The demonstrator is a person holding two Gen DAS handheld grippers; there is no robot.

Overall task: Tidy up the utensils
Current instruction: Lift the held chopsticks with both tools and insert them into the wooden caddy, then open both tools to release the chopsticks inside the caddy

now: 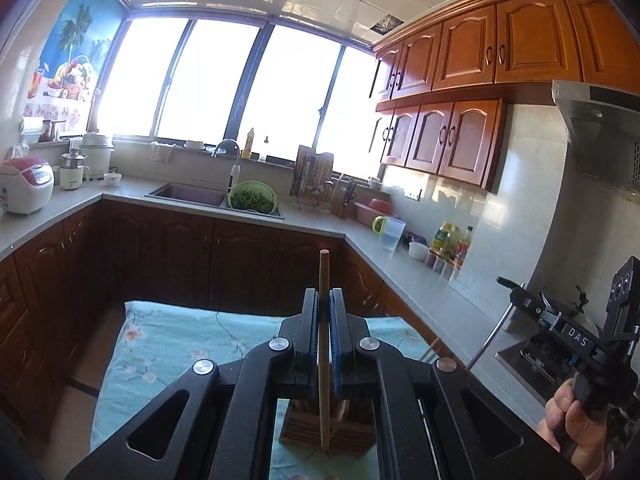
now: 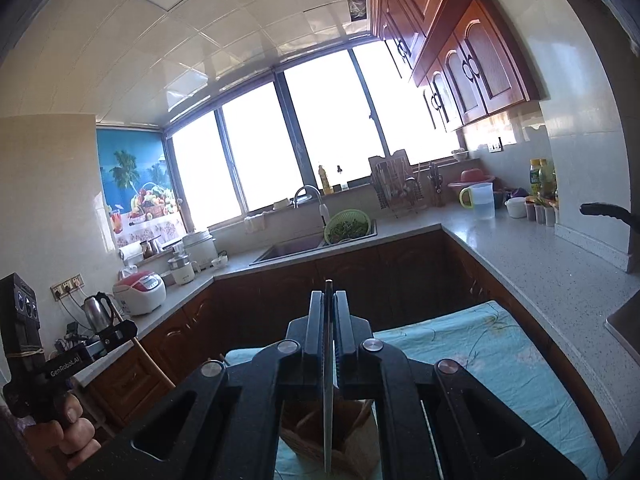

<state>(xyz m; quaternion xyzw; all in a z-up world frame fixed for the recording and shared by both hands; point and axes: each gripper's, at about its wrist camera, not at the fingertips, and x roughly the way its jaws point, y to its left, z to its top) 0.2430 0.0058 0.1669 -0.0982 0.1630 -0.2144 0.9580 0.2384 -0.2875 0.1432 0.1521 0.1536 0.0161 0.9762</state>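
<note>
Step in hand, as I read it: both tools carry a utensil above the slotted wooden holder block, mid-transfer — either drawn out or about to be dropped in, can't tell which.

Table with the light-blue floral cloth lies below and ahead of both tools; the block stands on it, directly under the jaws.

Left gripper: jaws pressed together on a slim round wooden stick, upright, its lower end over the block.

Right gripper: jaws pinching a thin grey metal blade-like utensil, edge-on, tip just above the block.

Next move likely needs each tip lined up over a free slot — straight vertical travel.

Hidden: slot layout is blocked by the gripper bodies, and the blade's handle is unseen.
</note>
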